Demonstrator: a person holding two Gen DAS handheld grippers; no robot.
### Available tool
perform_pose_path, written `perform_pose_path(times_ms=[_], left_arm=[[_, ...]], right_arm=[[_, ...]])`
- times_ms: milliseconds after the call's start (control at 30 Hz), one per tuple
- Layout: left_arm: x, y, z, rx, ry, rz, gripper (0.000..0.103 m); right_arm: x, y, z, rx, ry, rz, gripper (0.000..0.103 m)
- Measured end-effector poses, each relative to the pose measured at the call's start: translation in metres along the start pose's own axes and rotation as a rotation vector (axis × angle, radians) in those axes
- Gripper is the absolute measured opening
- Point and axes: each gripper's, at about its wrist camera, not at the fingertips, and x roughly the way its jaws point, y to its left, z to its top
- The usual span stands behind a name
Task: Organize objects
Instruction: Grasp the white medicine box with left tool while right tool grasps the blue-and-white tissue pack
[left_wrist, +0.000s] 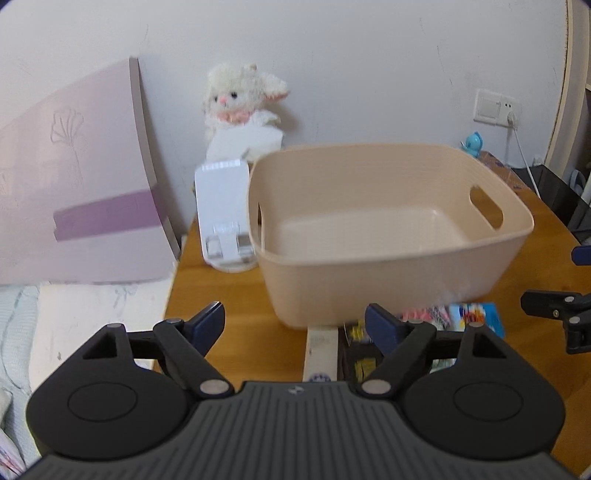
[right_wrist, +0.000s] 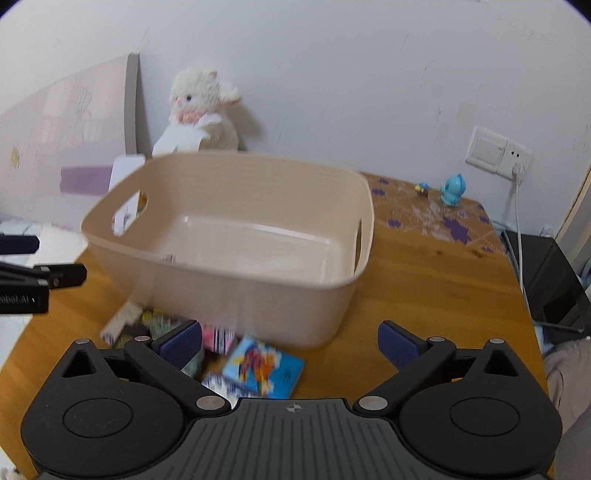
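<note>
- So the beige basket (right_wrist: 236, 258) sits in the middle of the wooden surface (right_wrist: 424, 280), upright, with handle cutouts on both short sides. Nothing seems to be in it, apart from maybe a small scrap by the near wall, too blurry to call.
- Right in front of the basket's near wall there's a little pile of stuff on the surface: a blue picture card (right_wrist: 263, 367) lying flat, some pink and striped small packets (right_wrist: 218, 338), and a pale flat box (left_wrist: 321, 352) next to a dark one with yellow bits. All pretty smeared, so can't read any of it.
- Left tongs (left_wrist: 295, 325) are spread wide, nothing between them, hovering over the left end of that pile.
- Right tongs (right_wrist: 290, 345) also spread wide and holding nothing, hanging above the blue card side of the pile.
- Behind the basket: a white phone stand (left_wrist: 223, 214), and a white plush lamb (left_wrist: 240, 99) propped against the wall.
- Off to the right near the wall there's a small blue toy figure (right_wrist: 452, 190) below a wall socket (right_wrist: 496, 151) with a white cable plugged in.
- Pink headboard (left_wrist: 74, 177) on the left.
</note>
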Motion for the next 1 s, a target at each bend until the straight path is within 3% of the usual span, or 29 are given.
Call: perform_pose_path(times_ms=[433, 1000], left_arm=[[0.038, 0.006, -0.047, 0.041, 0.099, -0.035, 0.084], [0.077, 0.004, -0.055, 0.060, 0.124, -0.118, 0.084]], right_arm=[[0.036, 0.013, -0.050, 0.071, 0.108, 0.037, 0.103], [0.074, 0.028, -0.062, 0.141, 0.156, 0.081, 0.103]])
